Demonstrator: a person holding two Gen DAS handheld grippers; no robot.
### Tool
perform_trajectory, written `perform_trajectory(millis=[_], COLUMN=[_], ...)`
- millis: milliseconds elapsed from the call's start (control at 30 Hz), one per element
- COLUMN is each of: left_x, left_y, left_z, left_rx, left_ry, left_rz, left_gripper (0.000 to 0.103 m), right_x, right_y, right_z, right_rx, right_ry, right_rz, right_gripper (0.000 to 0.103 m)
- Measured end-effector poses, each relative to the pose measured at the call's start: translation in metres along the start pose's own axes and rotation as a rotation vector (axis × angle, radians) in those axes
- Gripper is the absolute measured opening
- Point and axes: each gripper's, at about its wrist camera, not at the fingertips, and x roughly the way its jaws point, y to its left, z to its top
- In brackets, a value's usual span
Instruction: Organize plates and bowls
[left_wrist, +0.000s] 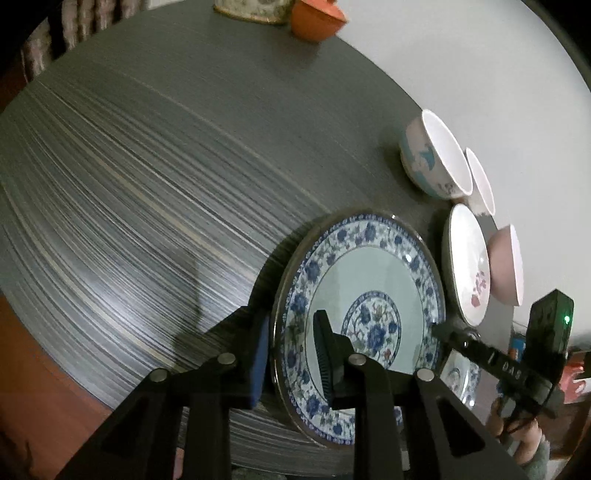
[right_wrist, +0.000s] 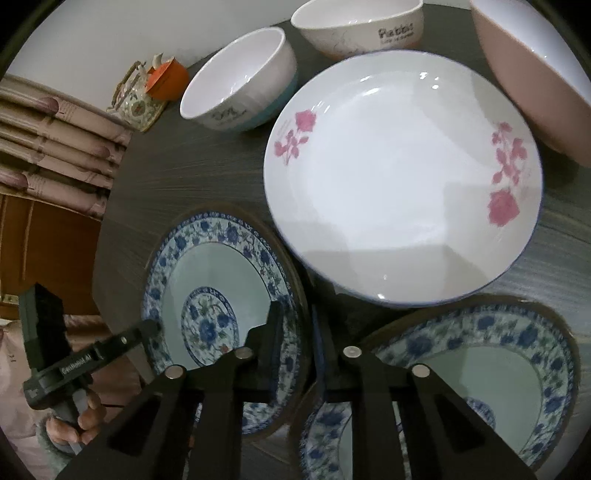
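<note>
My left gripper is clamped on the rim of a blue-and-white floral plate, one finger under the rim and one on the plate's face, at the lower centre of the left wrist view. My right gripper grips the same plate at its opposite rim, fingers closed across the edge, at the lower centre of the right wrist view. The plate rests on or just above the dark wood-grain table; contact cannot be confirmed.

Plate count: three.
- Two blue-and-white floral plates: the gripped one, and a second blue-and-white plate at the lower right of the right wrist view.
- One white plate with pink roses, centre right of that view, just beside both patterned plates.

Bowl count: three, all along the upper edge of the right wrist view.
- One white bowl with a teal band, upper centre left.
- One white bowl with dark lettering, top centre.
- One pink bowl, upper right, near the rose plate.

Other items: one orange container and one patterned teapot, side by side at the upper left of the right wrist view, well apart from the plates. Folded pink fabric is stacked at the left edge.
</note>
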Motion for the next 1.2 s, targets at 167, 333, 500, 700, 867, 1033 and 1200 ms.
perform_trajectory(millis=[167, 333, 500, 700, 867, 1033, 1200], left_x=[-0.011, -0.021, -0.022, -0.021, -0.017, -0.014, -0.011], left_y=[0.012, 0.025, 0.036, 0.04, 0.042, 0.042, 0.045], left_z=[0.006, 0.011, 0.014, 0.012, 0.01, 0.009, 0.009], left_rx=[-0.017, -0.043, -0.073, -0.079, -0.077, -0.084, -0.107], left_ry=[-0.038, -0.071, -0.085, -0.085, -0.072, -0.066, -0.054], left_rz=[0.027, 0.046, 0.08, 0.099, 0.116, 0.13, 0.128], left_gripper=[0.023, 0.023, 0.023, 0.023, 0.023, 0.023, 0.023], right_x=[0.004, 0.007, 0.013, 0.016, 0.015, 0.02, 0.019], right_y=[0.02, 0.035, 0.045, 0.058, 0.053, 0.055, 0.061], right_z=[-0.008, -0.019, -0.032, -0.043, -0.05, -0.052, -0.051], right_rx=[-0.022, -0.022, 0.01, -0.009, 0.003, 0.006, -0.02], right_ry=[0.0, 0.001, 0.011, 0.005, 0.008, 0.014, 0.0], right_rz=[-0.007, 0.001, 0.029, 0.019, 0.027, 0.025, 0.017], right_gripper=[0.015, 0.014, 0.013, 0.013, 0.013, 0.013, 0.015])
